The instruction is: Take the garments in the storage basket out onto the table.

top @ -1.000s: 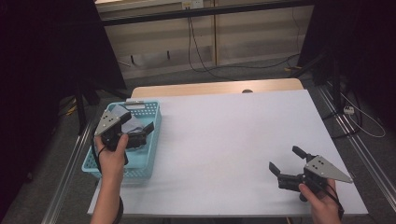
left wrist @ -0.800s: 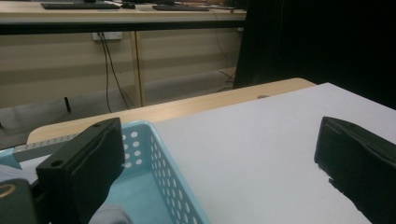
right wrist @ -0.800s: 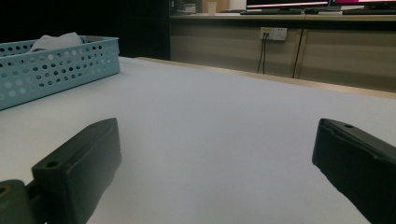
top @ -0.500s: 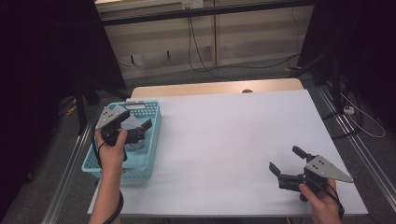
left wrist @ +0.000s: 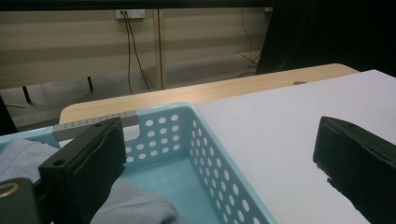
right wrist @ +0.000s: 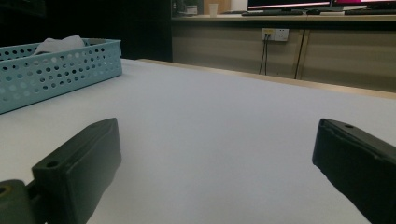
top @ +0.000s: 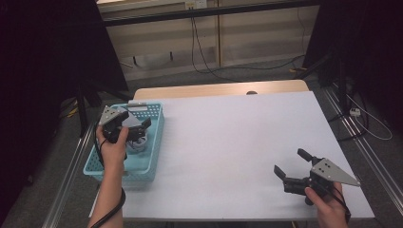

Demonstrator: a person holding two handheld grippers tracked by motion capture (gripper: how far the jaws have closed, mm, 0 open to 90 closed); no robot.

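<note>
The left gripper (top: 138, 127) hangs over the basket (top: 154, 142) at the desk's (top: 228, 137) left edge, jaws spread wide and gripping nothing. In the left gripper view one jaw sits just above the grey cloth (left wrist: 135, 207) lying inside the basket, while the other jaw is out past the basket's wall, over the white desk. The right gripper (top: 291, 166) rests low at the desk's near right corner, well apart from the basket, jaws likewise wide open and empty.
</note>
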